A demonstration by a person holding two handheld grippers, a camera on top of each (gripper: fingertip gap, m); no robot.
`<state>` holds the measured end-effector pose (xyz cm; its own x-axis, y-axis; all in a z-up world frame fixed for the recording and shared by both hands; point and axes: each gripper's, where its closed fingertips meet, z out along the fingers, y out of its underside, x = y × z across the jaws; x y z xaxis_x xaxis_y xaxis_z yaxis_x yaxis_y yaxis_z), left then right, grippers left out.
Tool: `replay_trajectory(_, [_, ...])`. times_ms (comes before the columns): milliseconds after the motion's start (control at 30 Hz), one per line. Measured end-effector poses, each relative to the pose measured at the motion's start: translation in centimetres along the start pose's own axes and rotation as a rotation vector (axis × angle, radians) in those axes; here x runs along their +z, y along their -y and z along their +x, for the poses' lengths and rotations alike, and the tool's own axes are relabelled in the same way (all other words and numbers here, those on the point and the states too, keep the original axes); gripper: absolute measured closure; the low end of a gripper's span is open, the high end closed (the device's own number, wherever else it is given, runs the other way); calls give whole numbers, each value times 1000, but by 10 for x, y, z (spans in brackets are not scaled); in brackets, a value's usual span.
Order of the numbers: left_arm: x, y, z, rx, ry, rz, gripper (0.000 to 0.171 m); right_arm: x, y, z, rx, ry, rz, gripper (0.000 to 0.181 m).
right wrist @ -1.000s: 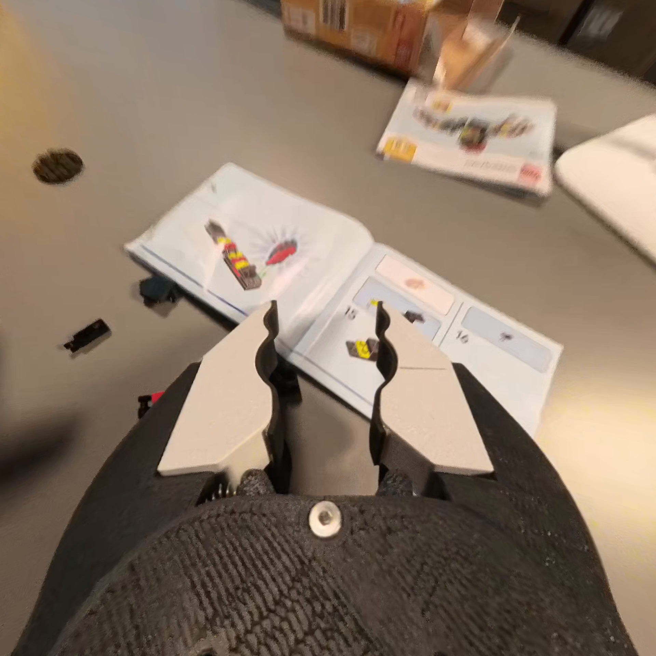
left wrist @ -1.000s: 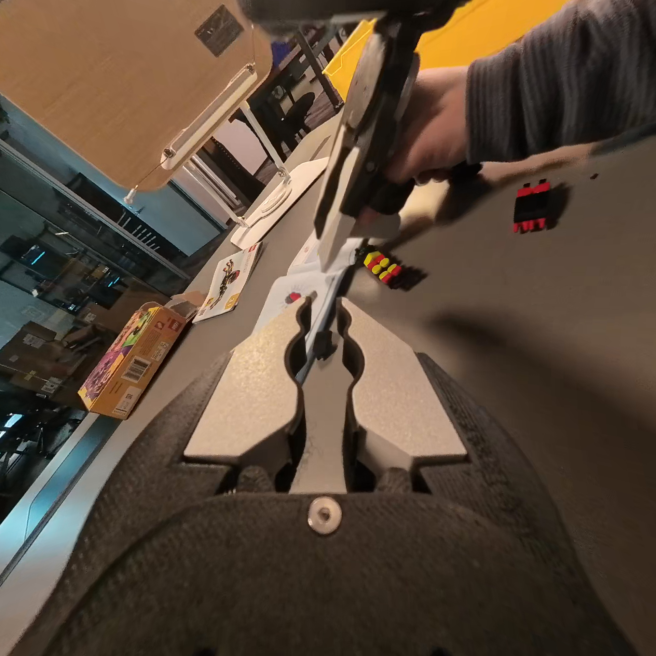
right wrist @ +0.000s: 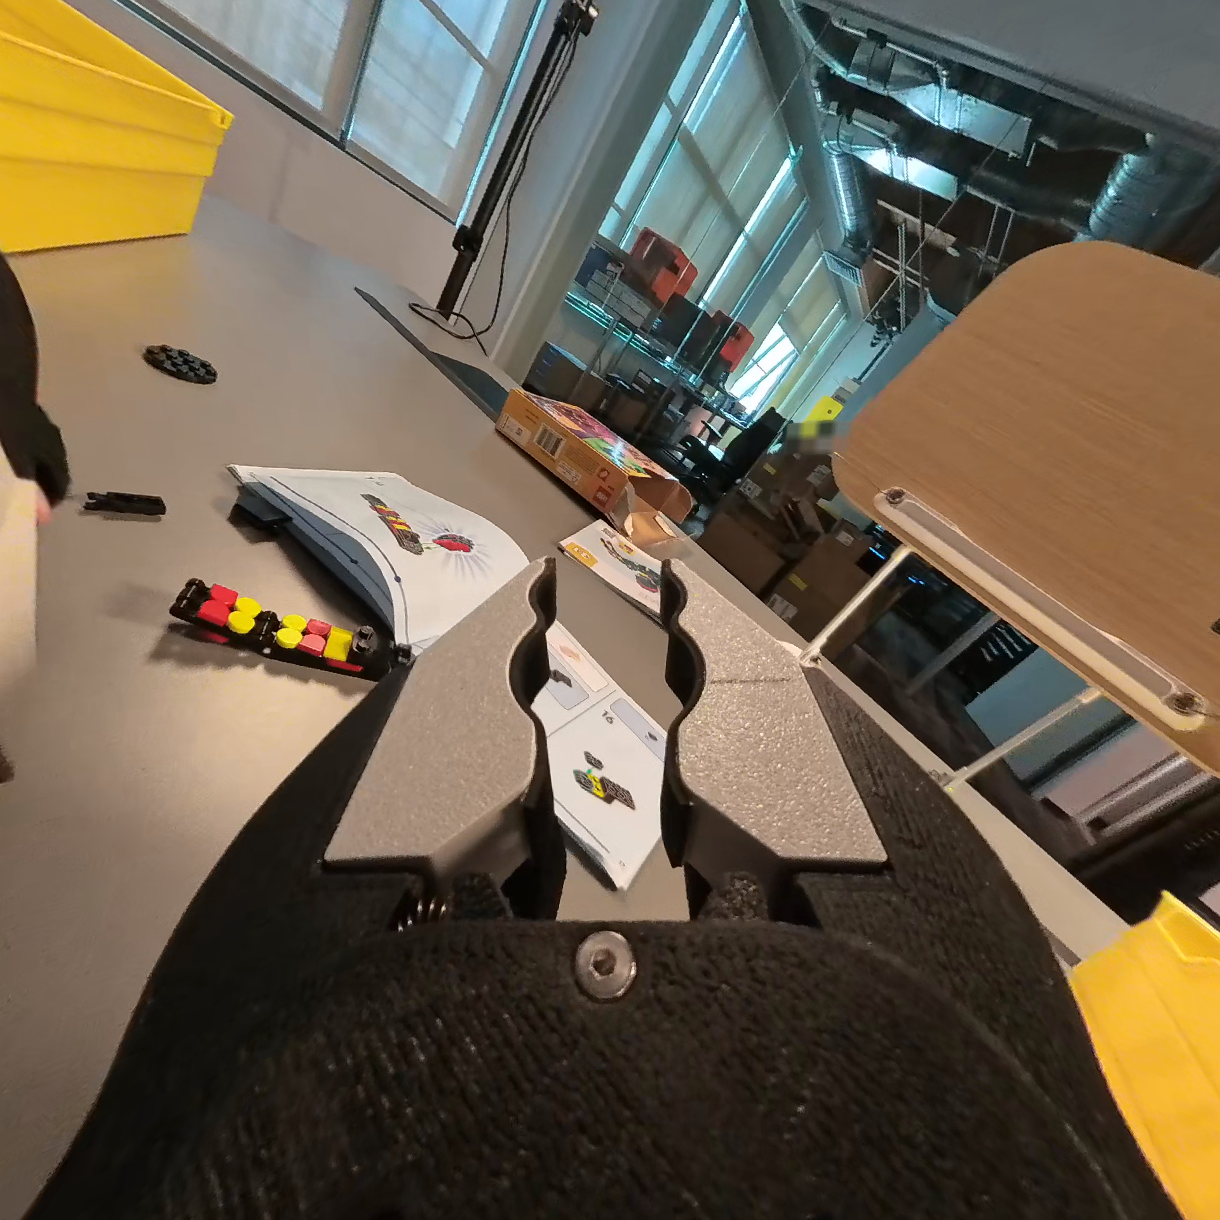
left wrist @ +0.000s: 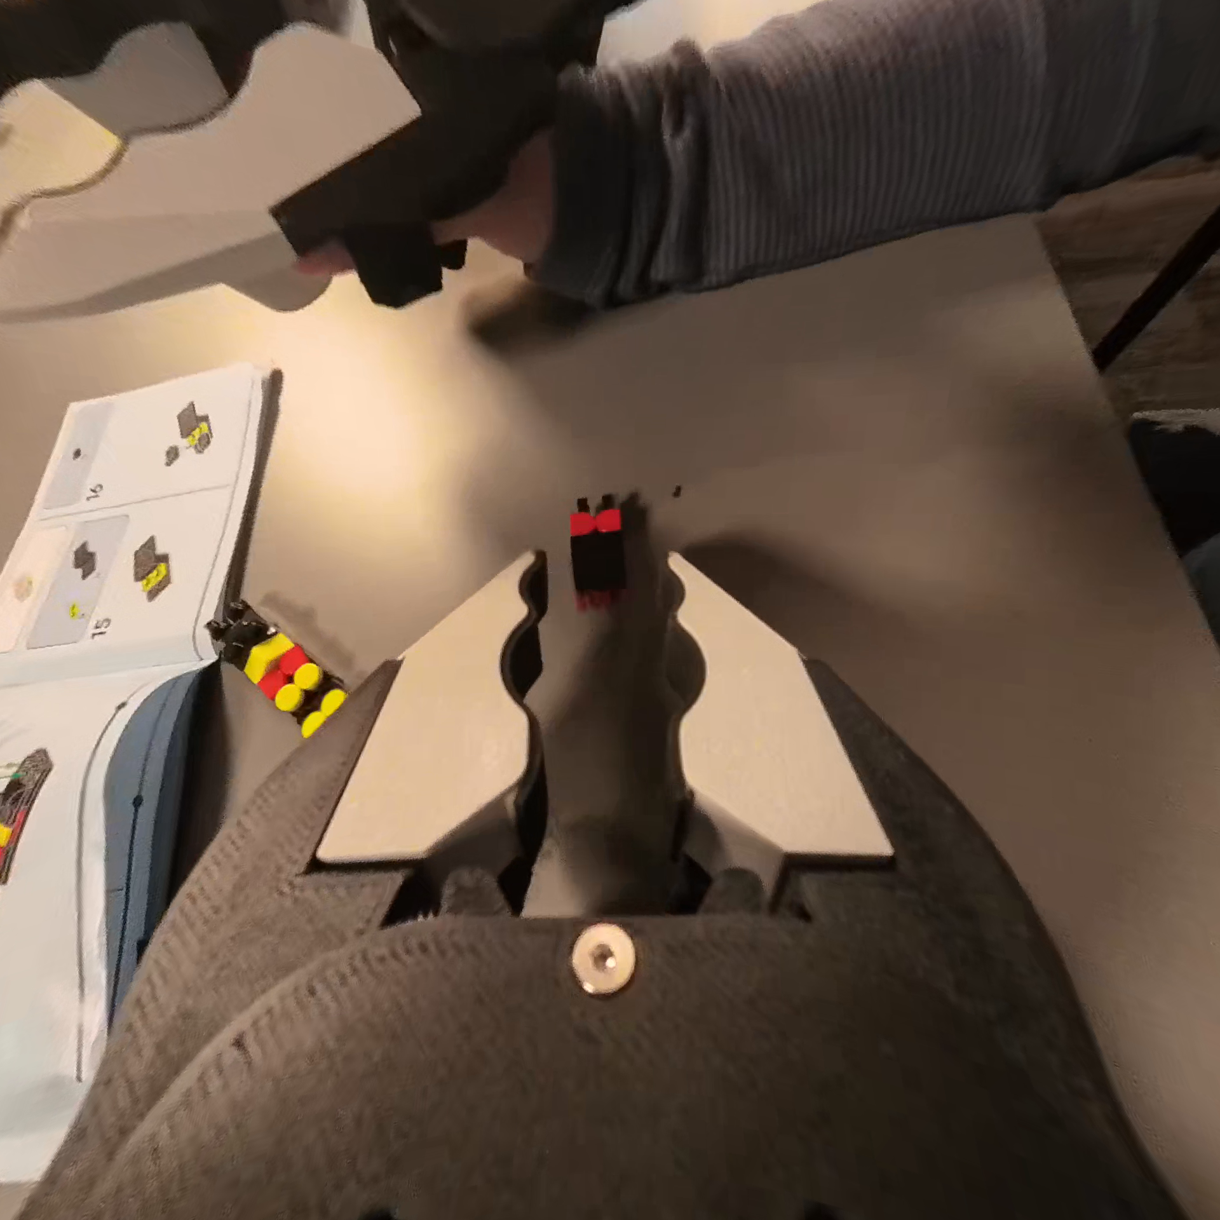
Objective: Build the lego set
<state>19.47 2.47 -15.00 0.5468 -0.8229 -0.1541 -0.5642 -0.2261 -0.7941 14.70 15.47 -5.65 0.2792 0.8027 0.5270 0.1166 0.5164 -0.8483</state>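
Directly ahead of the left claw [left wrist: 604, 561], a small black-and-red lego piece [left wrist: 597, 558] lies on the grey table [left wrist: 858, 502], in line with the gap between the two fingertips, which stand apart and hold nothing. Whether the fingers touch the piece cannot be told; the frame is blurred there. Off to that claw's left, a long black lego strip [left wrist: 280, 667] studded with yellow and red rounds lies beside the edge of an open instruction booklet [left wrist: 132, 515].

The right claw [right wrist: 604, 574] hangs tilted above the same booklet, its fingers also apart and empty. From its camera the long strip [right wrist: 284, 630] shows whole, lying on the table well to the left of the fingers, just beside the booklet's curled page [right wrist: 409, 535].

By count: one long strip, one black-and-red piece, one slim black part [right wrist: 124, 504] farther left, one round black plate [right wrist: 179, 364] beyond it. Two booklets lie on the table, the open one and a second closed booklet [right wrist: 617, 561] past the fingertips. One opened cardboard box [right wrist: 581, 455] lies behind them, and yellow bins [right wrist: 99, 152] stand at the far left and near right.
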Motion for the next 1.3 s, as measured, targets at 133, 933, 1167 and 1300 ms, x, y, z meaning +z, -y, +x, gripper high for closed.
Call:
replay_trajectory(133, [6, -4, -2, -14, 6, -47, 139, -2, -1, 6, 45, -11, 5, 152])
replay_trajectory(933, [-59, 30, -88, 18, 653, 319, 156, -8, 49, -36, 642, 388, 192, 151])
replay_trajectory(1167, [-69, 37, -89, 103, 750, 341, 156, -6, 61, -72, 1021, 665, 172, 151])
replay_trajectory(1300, [-69, 39, -88, 128, 766, 343, 156, 2, 45, -73, 1026, 591, 81, 153])
